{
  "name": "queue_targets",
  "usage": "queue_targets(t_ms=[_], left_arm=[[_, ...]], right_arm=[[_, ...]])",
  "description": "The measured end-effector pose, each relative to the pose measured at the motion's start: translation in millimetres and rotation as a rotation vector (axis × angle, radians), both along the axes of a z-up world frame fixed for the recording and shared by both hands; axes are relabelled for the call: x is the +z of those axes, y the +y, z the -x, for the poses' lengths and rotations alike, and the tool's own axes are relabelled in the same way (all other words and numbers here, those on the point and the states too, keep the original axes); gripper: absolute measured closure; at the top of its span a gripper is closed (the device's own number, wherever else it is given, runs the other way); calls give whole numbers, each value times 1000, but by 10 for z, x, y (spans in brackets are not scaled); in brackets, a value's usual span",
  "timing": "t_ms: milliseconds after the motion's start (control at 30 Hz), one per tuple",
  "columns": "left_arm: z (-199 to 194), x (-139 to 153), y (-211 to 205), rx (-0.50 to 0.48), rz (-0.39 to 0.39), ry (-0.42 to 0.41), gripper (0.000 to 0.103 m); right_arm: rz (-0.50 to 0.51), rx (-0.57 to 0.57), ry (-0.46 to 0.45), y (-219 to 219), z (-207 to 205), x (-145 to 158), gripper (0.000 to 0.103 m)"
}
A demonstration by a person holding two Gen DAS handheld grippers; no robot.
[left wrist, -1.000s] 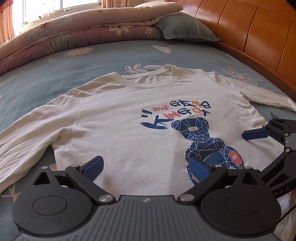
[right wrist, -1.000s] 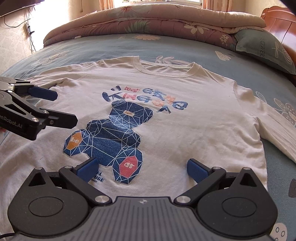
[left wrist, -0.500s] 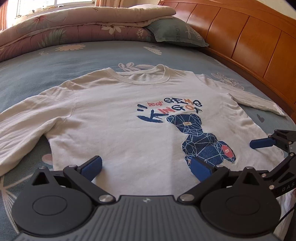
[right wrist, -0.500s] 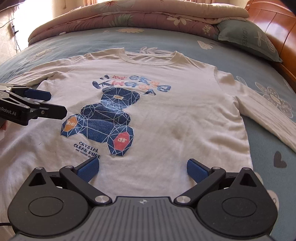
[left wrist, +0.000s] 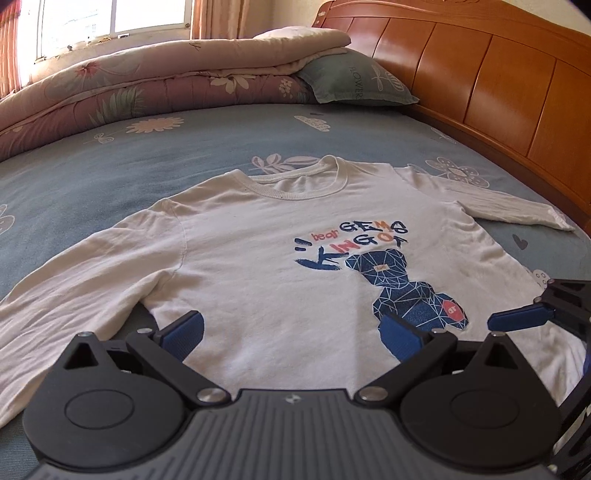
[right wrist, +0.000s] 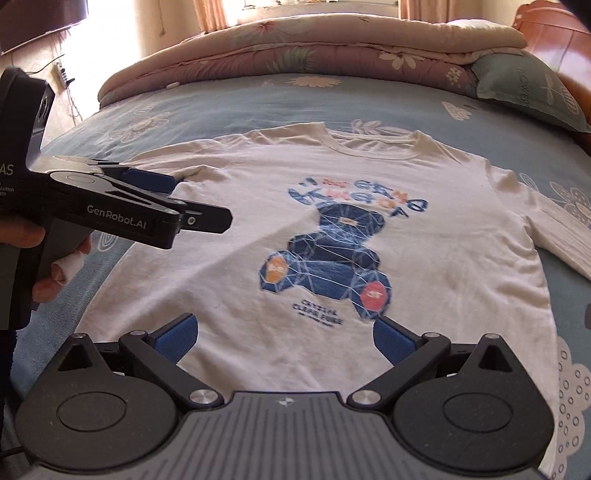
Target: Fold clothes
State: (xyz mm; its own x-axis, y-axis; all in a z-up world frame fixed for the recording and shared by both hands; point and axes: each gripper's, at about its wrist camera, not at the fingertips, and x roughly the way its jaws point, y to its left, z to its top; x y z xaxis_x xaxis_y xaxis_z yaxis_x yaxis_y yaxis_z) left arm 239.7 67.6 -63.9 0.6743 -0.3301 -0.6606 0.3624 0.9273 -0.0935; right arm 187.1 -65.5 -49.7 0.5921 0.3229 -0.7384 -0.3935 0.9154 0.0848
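Shirt [left wrist: 280,266] lies flat, print up, on the bed [left wrist: 147,162], collar toward the quilt [left wrist: 155,85], both sleeves spread out. Near hem is hidden behind both tool bodies in either view, so I can't see how the bottom edge lies. Left sleeve cuff runs off the frame edge in the left view; right sleeve is cut off at the frame edge in the right view. Print is motion-blurred in the right view, small text under the bear unreadable.

Left tongs [left wrist: 291,330]: jaws wide, nothing between them, over the lower left part of the shirt; can't tell if the pads touch the cloth. In the right view they show from the side, above the shirt's left sleeve area, with part of a hand [right wrist: 44,266] on the grip, rest of it off frame.

Right tongs [right wrist: 282,332]: jaws wide, empty, over the lower middle of the shirt below the bear. In the left view only one blue pad and some linkage show at the right edge.

Around: pillow [left wrist: 354,81] against the headboard [left wrist: 498,85], quilt folded along the far side, window [left wrist: 110,22] behind it, blown out by light.
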Motion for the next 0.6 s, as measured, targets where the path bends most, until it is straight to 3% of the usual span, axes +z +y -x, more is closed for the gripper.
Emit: queue_targets(t_ms=[167,267,400,467,600], left_arm=[[-21,-44,35,2,-3,26,2],[-18,-54,18,-5,6,29,2],[5,-61,-50,-22,-5,28,2],[27,-69,-100,-34,-15,28,2],[83,-66,-192,-68,-32,20,2]], right_arm=[[64,32,38,286,-45,-223,0],[92,20,24,218,256,-287,0],[138,35,-4,147,709,-275,0],[124,33,30,127,746,-235,0],[103,-16,-46,75,677,-44,0]])
